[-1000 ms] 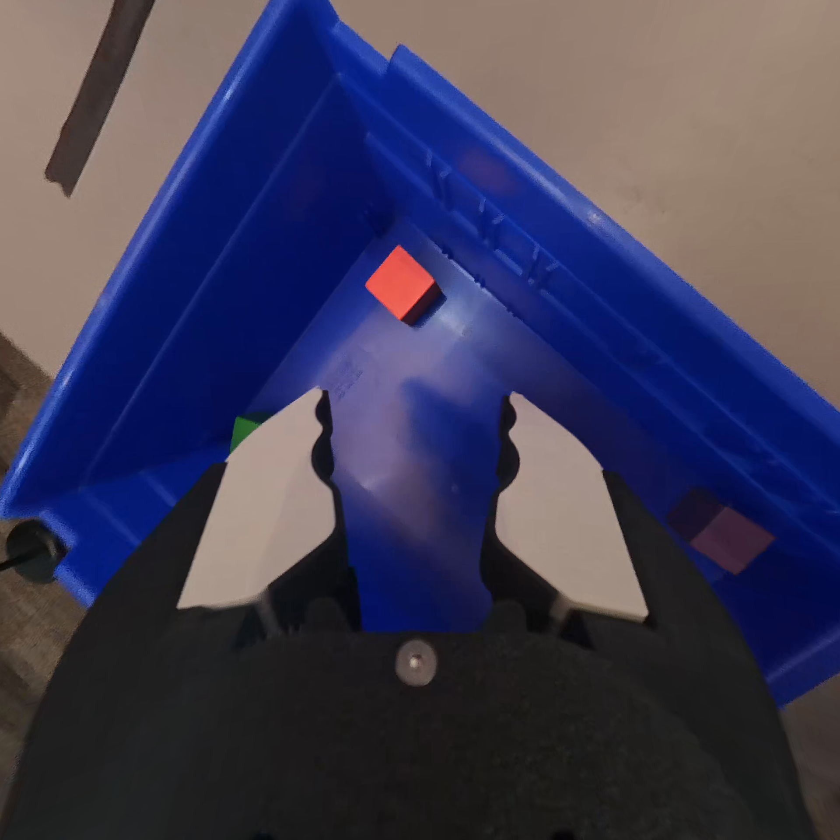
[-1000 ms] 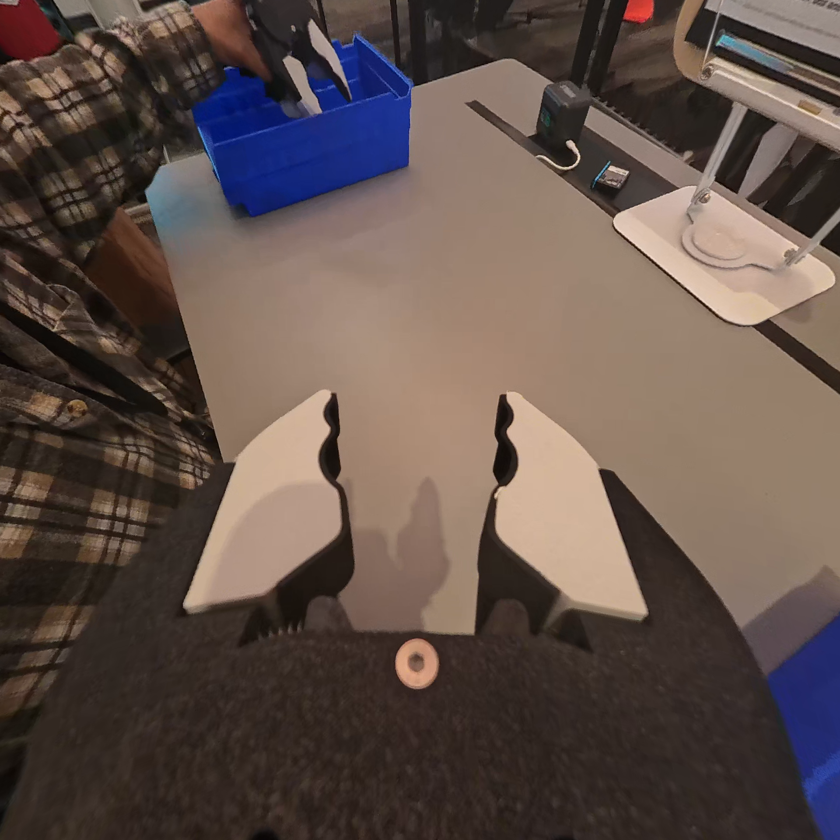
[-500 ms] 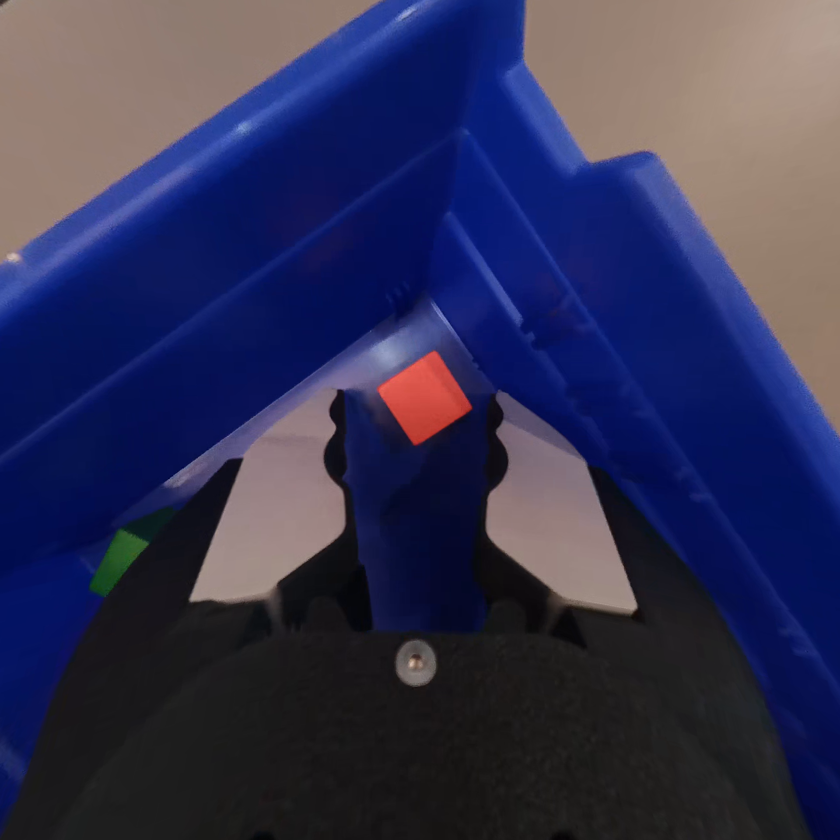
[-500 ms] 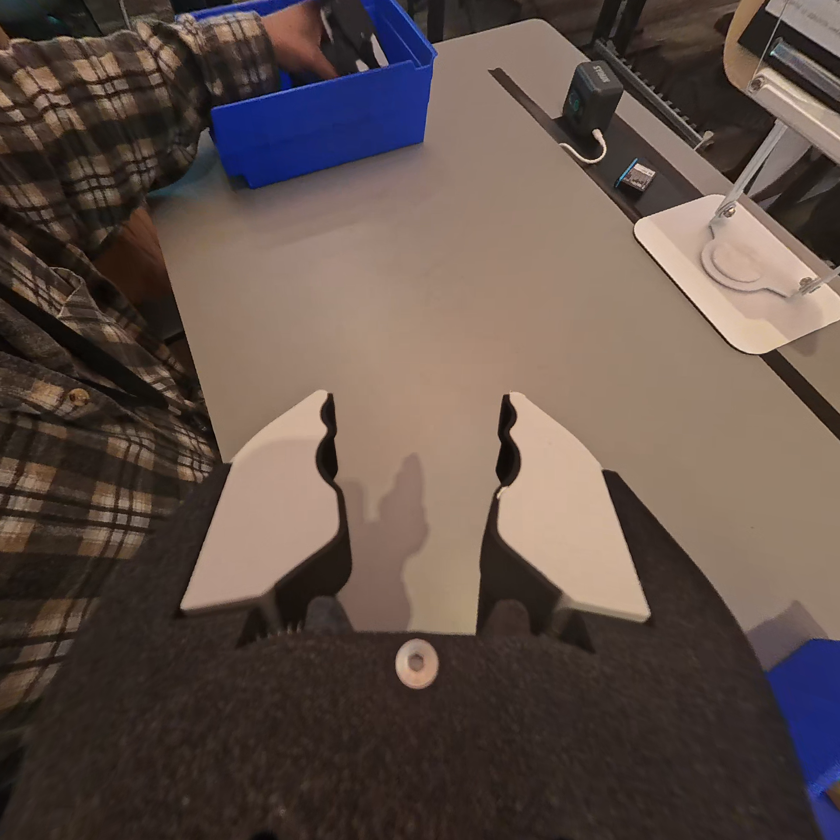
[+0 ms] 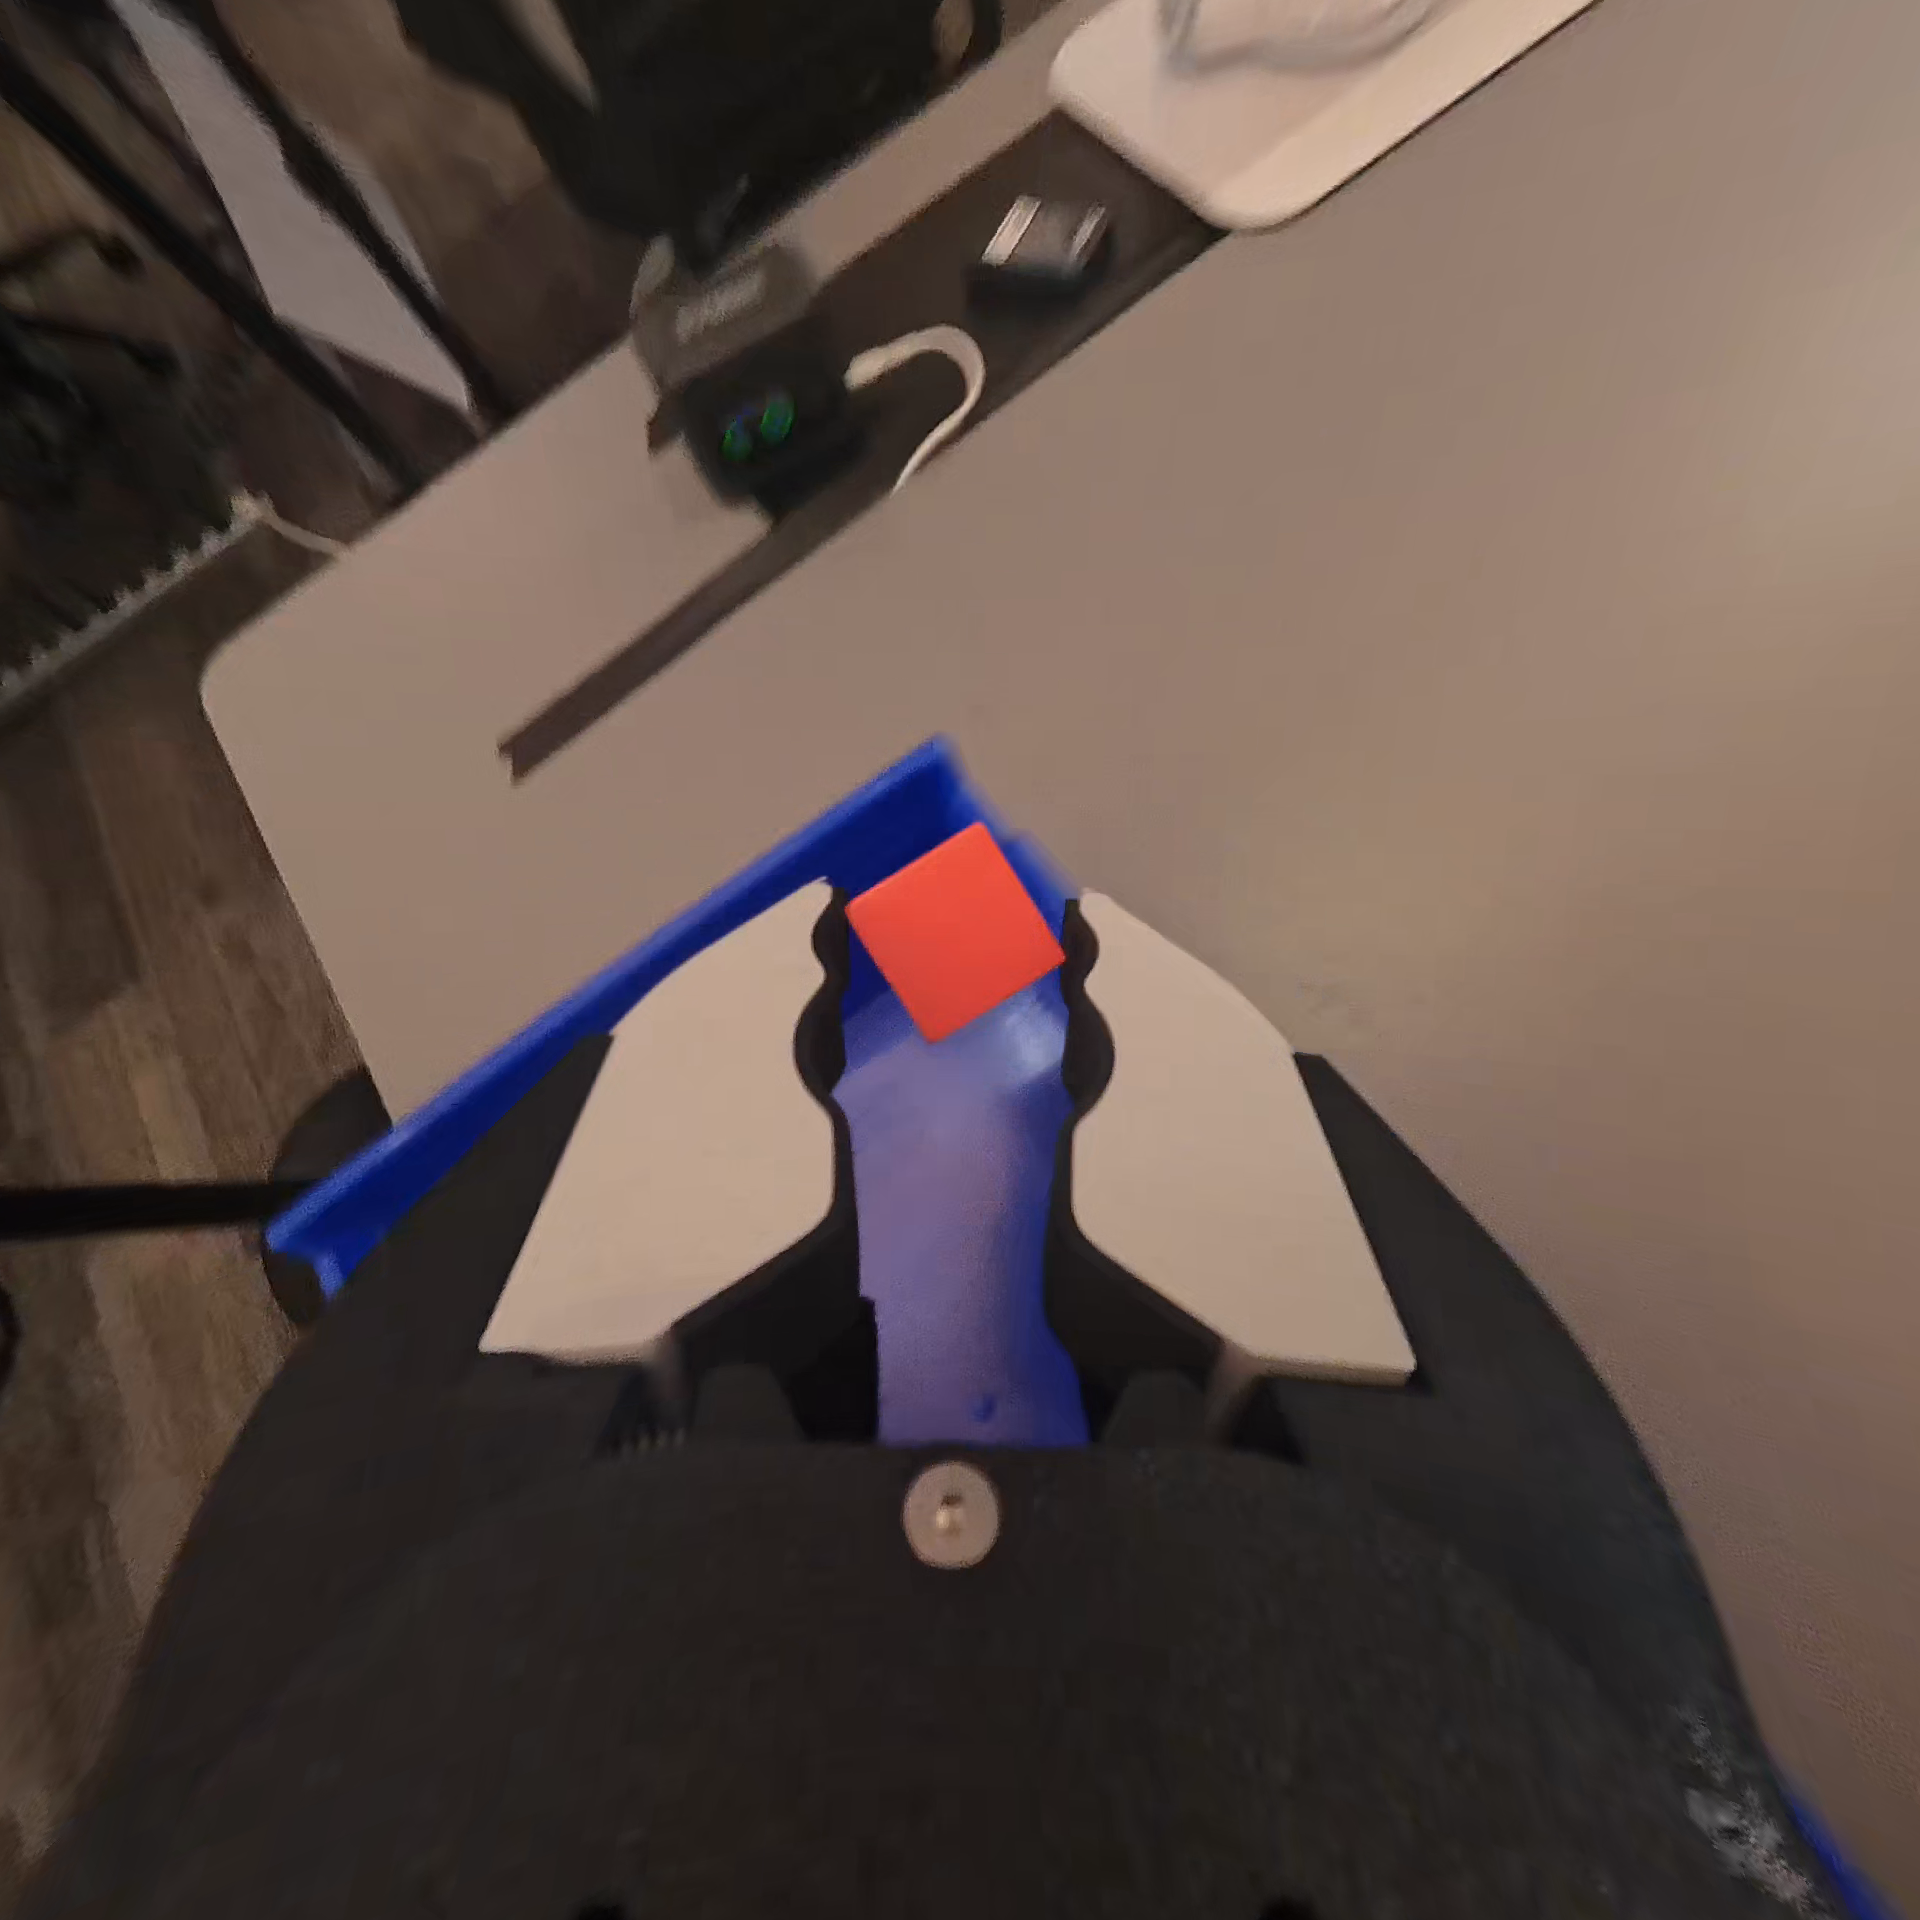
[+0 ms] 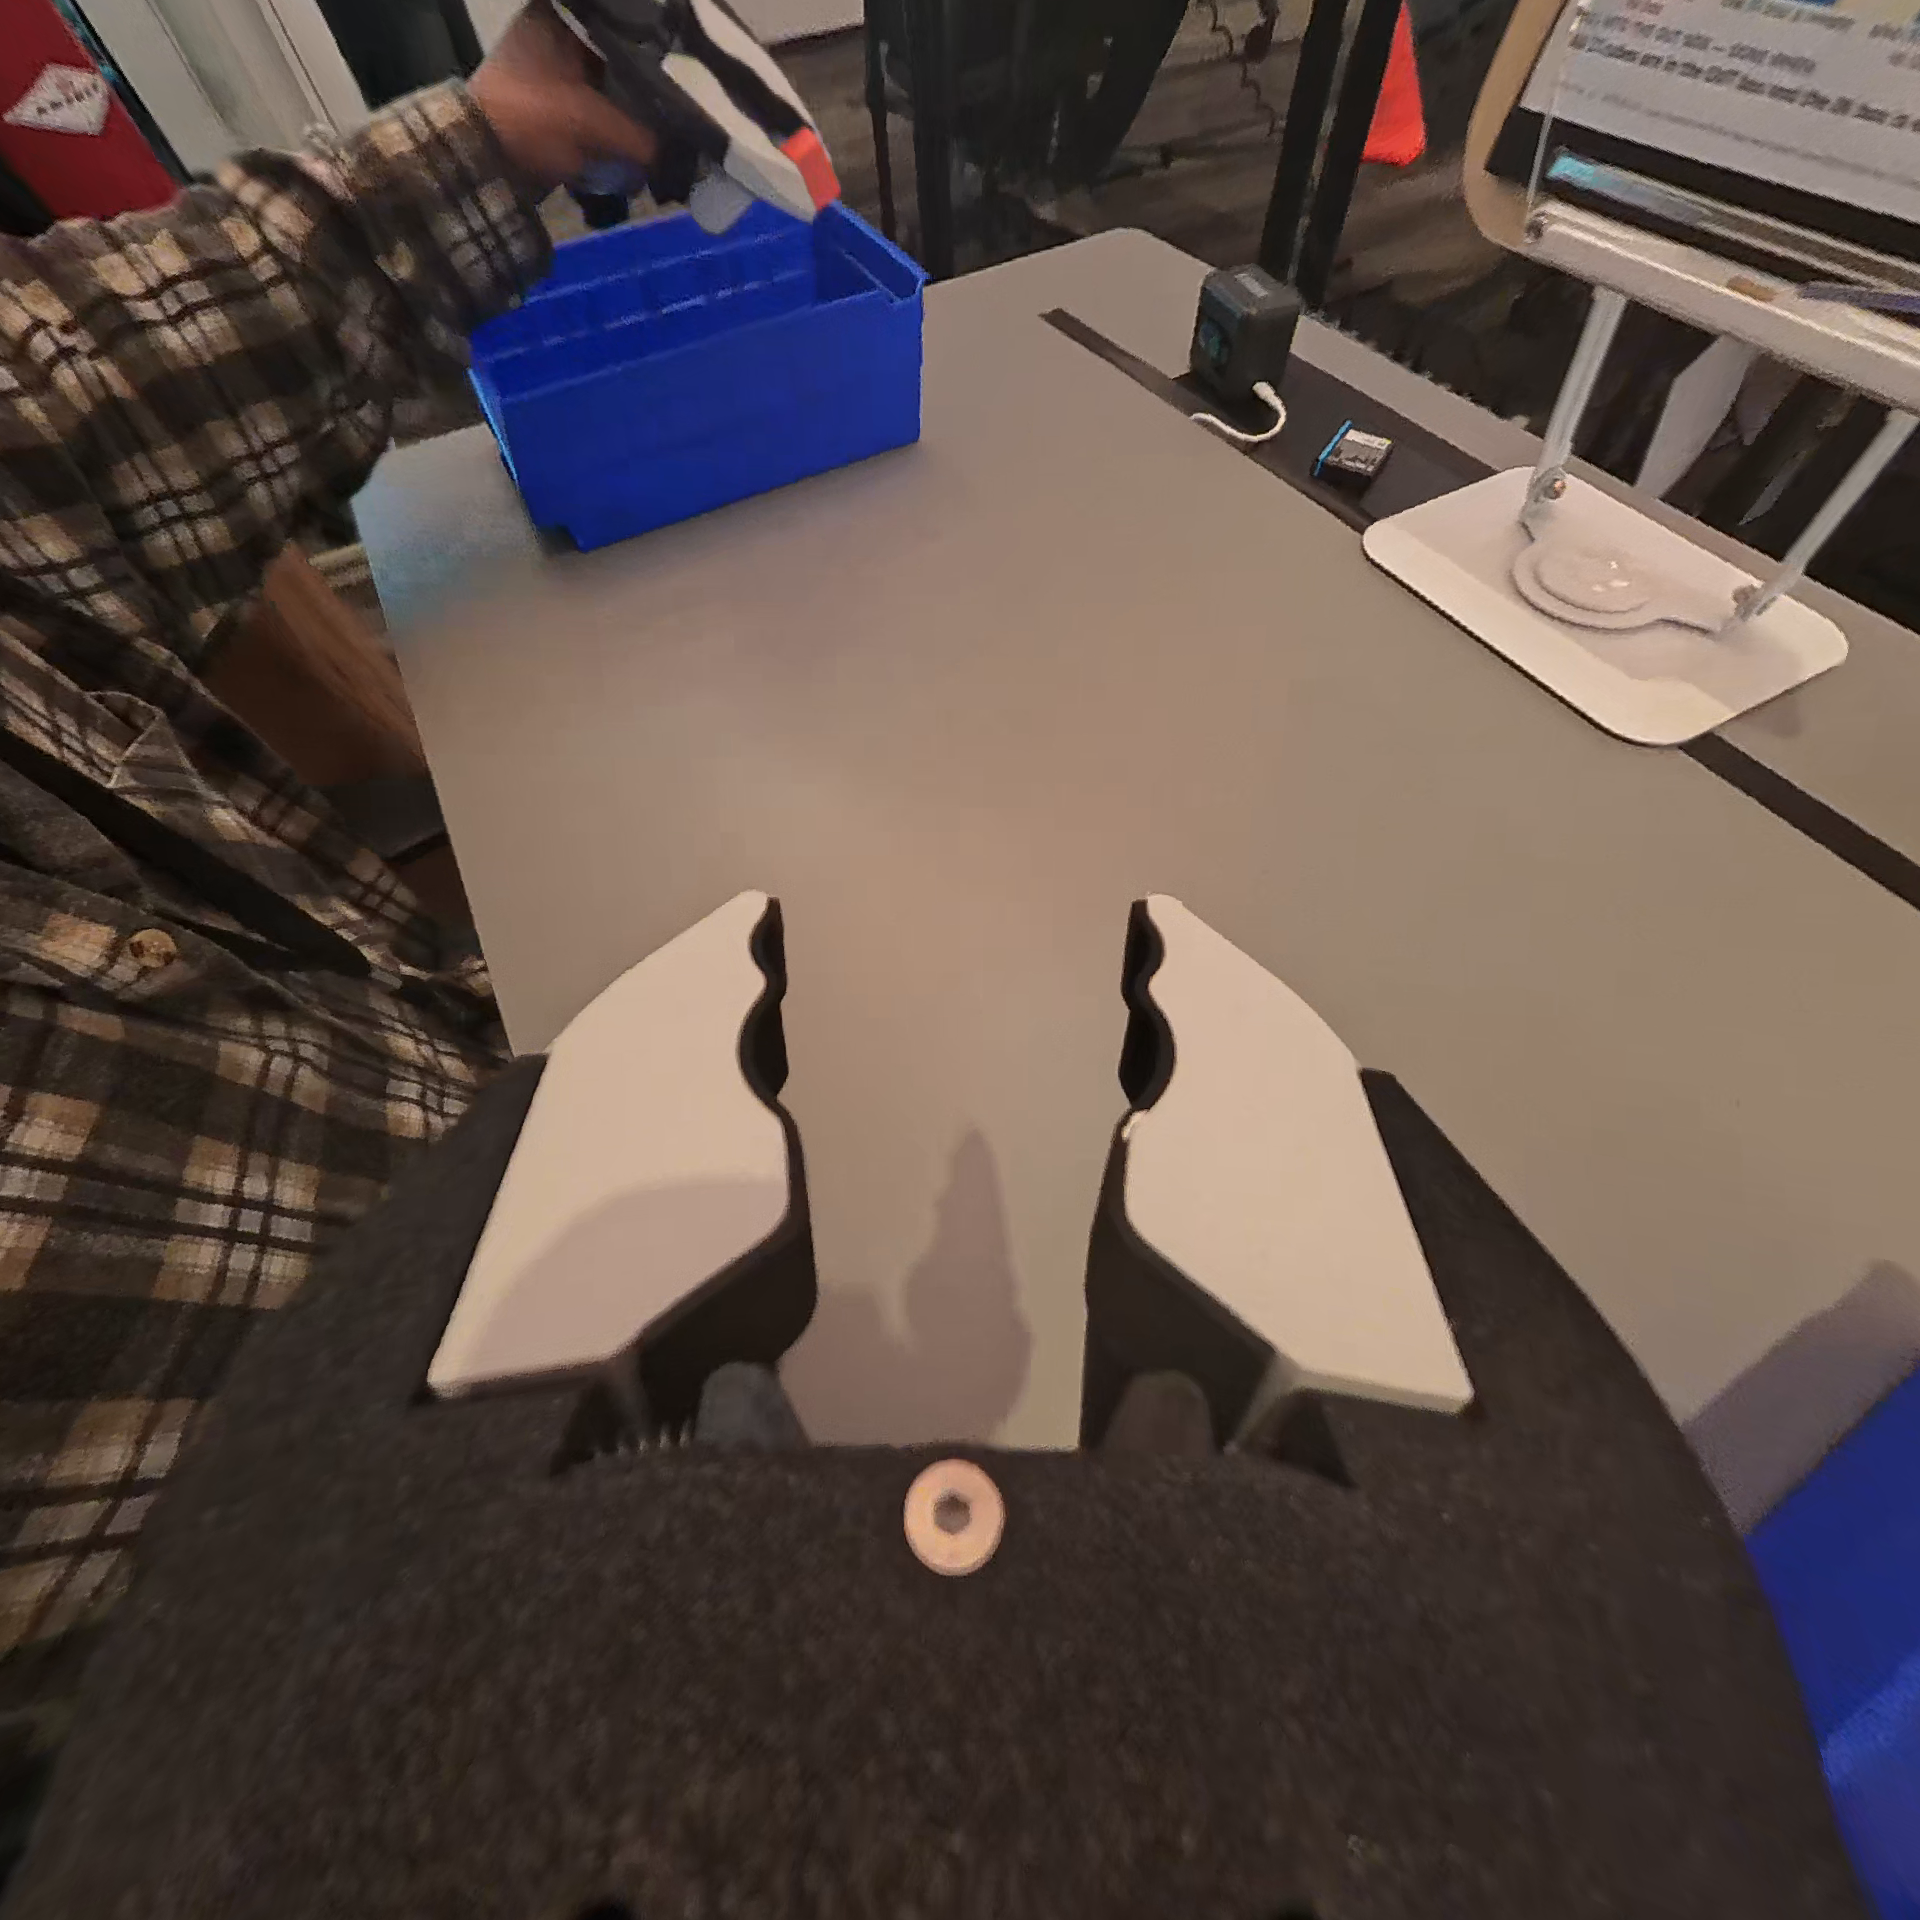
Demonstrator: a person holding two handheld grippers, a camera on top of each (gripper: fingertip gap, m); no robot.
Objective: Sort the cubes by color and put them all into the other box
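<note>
Between left tongs [image 5: 951,914]: red cube [image 5: 954,932].

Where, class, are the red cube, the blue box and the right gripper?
red cube [image 5: 954,930], left wrist view, its top face.
blue box [image 6: 717,416], right wrist view, its front wall.
right gripper [image 6: 951,914], right wrist view, between fingertips.

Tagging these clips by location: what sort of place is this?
Probably an office or demo room rather than a home: a long grey table with a dark cable channel, a charger block plugged in there, and a white stand holding a printed board.
</note>
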